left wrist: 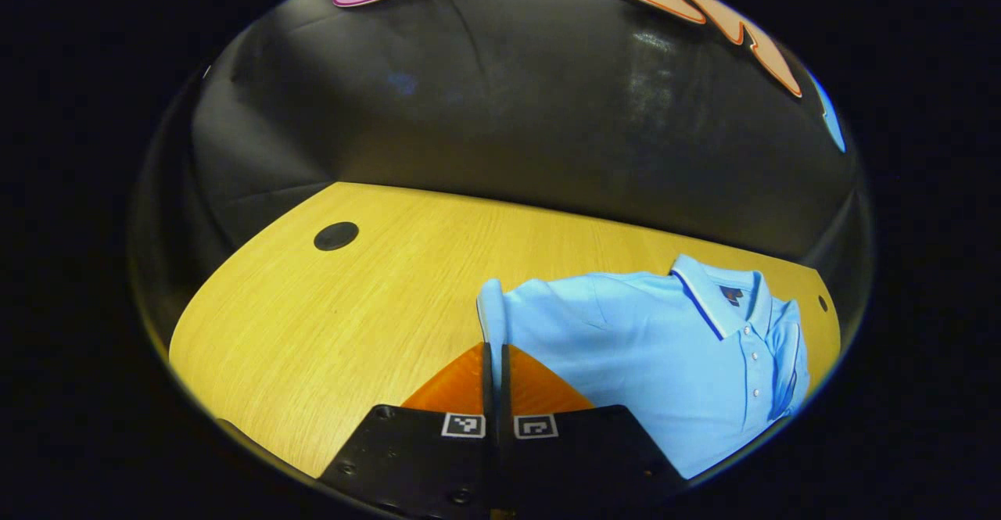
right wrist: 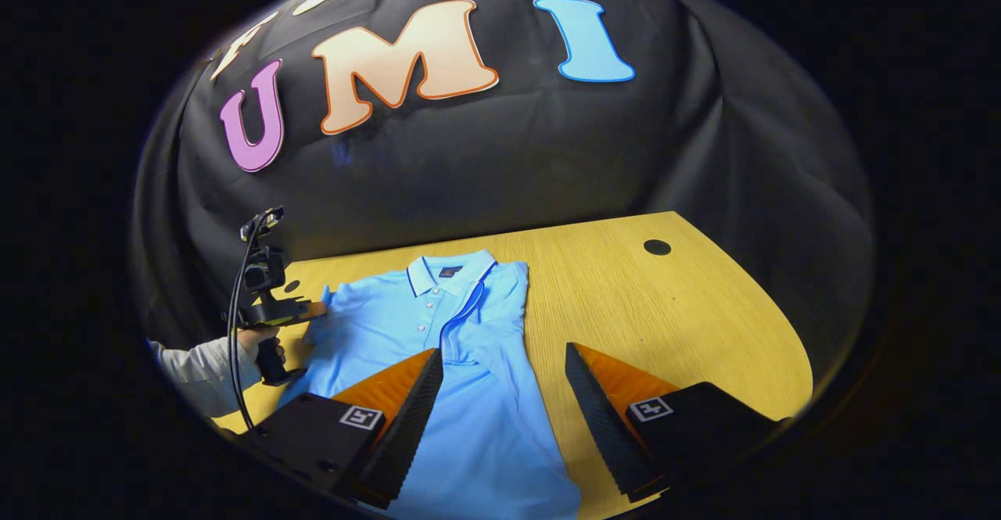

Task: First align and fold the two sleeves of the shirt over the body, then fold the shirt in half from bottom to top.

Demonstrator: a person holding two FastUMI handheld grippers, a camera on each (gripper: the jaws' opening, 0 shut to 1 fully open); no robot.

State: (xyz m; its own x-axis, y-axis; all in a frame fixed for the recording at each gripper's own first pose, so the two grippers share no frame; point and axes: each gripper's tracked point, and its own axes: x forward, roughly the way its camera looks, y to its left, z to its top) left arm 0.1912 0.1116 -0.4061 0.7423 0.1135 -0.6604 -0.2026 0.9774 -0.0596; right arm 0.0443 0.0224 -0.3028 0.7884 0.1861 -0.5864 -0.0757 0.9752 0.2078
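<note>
Shirt [right wrist: 469,395] on table [right wrist: 704,324], left claw [left wrist: 495,352] pinching sleeve [left wrist: 491,309], right claw [right wrist: 504,360] open, label unreadable.

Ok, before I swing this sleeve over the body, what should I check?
1. Left tongs shut on the unfolded sleeve: ok, the fingers are together with its edge between them.
2. How deep the grip goes into the cloth: cannot tell.
3. Folded sleeve lying over the body: ok.
4. Right tongs out of the fold path: probably not ok, they are open and hover over the shirt.
5. Collar lying flat: ok.
</note>
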